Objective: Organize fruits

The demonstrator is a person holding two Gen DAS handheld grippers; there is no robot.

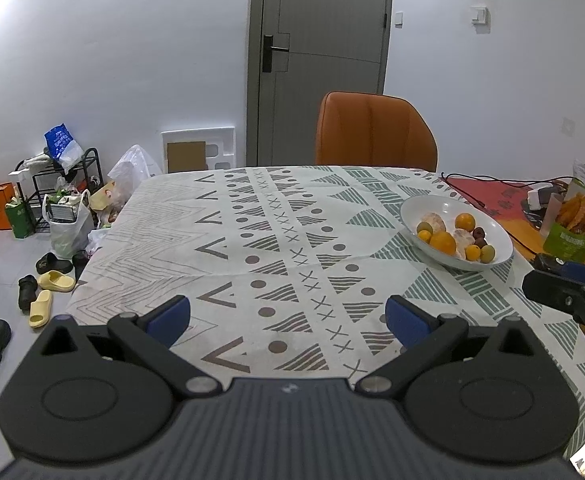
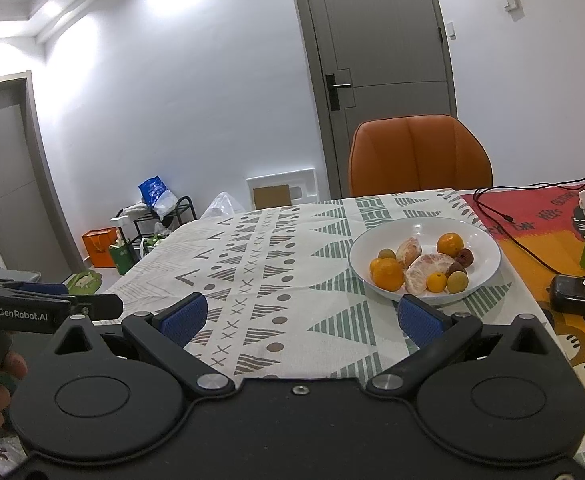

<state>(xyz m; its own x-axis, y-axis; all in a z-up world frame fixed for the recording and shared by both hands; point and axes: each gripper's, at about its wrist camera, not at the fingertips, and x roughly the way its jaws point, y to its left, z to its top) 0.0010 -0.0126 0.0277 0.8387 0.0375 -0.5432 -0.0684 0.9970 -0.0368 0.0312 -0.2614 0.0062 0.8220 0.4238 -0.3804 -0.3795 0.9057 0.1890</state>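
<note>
Two grippers hover over the cloth (image 1: 276, 240), and neither holds anything. Going left to right: the left gripper (image 1: 288, 316) has its fingers spread wide with only patterned cloth between them, and it sits well to the left of the fruit, so nothing lies within its reach. The right gripper (image 2: 300, 316) is likewise released, its pads apart and bare. Just ahead of its right finger (image 2: 418, 322) stands the bowl (image 2: 480, 280), near the seam where the cloth meets a red mat (image 2: 532, 208).

All the fruit in view lies inside that bowl: two oranges (image 2: 388, 274), peeled citrus pieces (image 2: 426, 270), small yellow and green fruits, and a couple of dark red ones toward the right rim. None shows on the cloth itself. Gathered in one dish like this, the fruit may already be as the task wants it; equally, it may be waiting to be sorted out by kind. With its fingers open wide enough for an orange, I judge the right gripper better placed to work at the bowl
</note>
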